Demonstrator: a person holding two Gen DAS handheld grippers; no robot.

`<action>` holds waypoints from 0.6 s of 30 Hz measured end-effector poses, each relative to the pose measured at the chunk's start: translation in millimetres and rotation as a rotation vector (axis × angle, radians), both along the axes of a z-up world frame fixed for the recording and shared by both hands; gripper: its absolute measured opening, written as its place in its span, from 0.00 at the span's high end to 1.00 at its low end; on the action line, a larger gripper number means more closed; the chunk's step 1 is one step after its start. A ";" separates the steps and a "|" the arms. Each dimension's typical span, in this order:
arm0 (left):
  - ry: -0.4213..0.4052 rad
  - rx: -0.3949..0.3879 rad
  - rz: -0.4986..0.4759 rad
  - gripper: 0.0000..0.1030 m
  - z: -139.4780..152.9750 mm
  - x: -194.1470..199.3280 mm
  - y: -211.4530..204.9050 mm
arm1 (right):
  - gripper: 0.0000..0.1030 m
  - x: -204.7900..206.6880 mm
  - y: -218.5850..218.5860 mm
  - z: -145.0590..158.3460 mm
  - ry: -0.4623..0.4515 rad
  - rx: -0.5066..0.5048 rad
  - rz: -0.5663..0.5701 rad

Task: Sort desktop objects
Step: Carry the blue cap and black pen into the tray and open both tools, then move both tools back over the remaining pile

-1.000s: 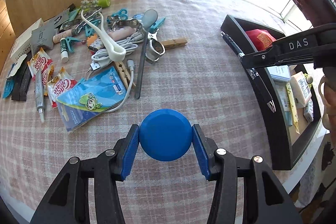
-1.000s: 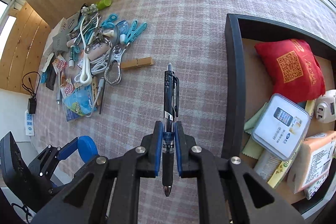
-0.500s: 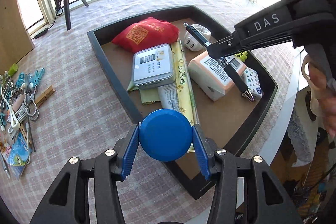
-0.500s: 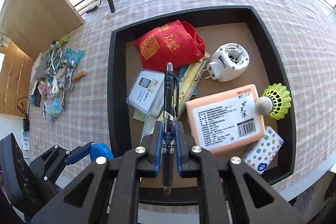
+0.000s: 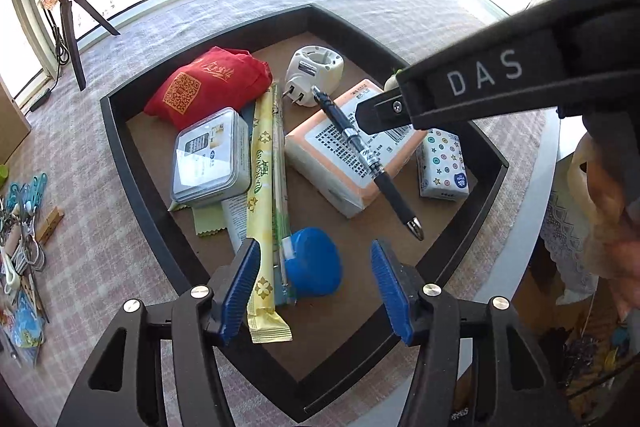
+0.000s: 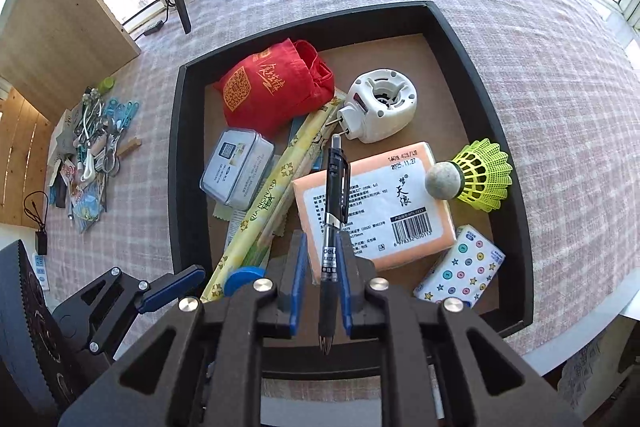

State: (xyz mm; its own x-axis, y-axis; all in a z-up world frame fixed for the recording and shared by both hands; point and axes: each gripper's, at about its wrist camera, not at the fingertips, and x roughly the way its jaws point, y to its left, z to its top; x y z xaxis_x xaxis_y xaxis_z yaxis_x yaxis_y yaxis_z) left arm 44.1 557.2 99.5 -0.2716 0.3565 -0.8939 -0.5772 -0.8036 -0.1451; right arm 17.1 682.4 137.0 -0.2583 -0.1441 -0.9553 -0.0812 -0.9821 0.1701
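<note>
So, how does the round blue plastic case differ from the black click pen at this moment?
The round blue plastic case lies on the floor of the black tray, below the left gripper, whose jaws are opening clear of it. The black click pen hangs above the tray between the right gripper jaws, also opening. The case is squat and round, the pen long and thin. Both are over the tray.
</note>
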 end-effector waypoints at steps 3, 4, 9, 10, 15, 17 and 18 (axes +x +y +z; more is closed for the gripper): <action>0.004 0.012 0.036 0.46 2.4 -5.4 -14.5 | 0.83 -2.9 -6.7 5.1 0.015 0.019 0.018; 0.004 0.011 0.049 0.47 3.1 -7.2 -20.5 | 0.83 -4.2 -10.2 6.2 0.019 0.017 0.026; 0.012 0.010 0.126 0.48 9.6 -15.8 -63.5 | 0.83 -13.9 -38.3 11.0 0.043 0.012 0.076; 0.014 0.008 0.145 0.48 10.9 -17.8 -74.3 | 0.83 -16.5 -44.9 12.1 0.047 0.003 0.083; 0.030 -0.005 0.259 0.48 16.2 -28.0 -137.2 | 0.83 -34.6 -89.4 21.3 0.073 -0.017 0.155; 0.033 -0.005 0.303 0.48 17.6 -30.7 -163.9 | 0.83 -43.0 -111.7 26.0 0.082 -0.022 0.189; 0.035 -0.006 0.325 0.48 17.6 -32.3 -177.4 | 0.83 -47.5 -123.0 28.3 0.087 -0.023 0.207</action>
State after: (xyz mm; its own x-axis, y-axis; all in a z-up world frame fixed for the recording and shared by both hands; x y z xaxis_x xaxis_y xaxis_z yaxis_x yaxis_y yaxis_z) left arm 11.8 379.8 117.2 -0.4011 0.2406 -0.8839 -0.2949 -0.9474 -0.1241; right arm -30.4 559.4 165.3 -0.3019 -0.2243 -0.9266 0.1372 -0.9720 0.1906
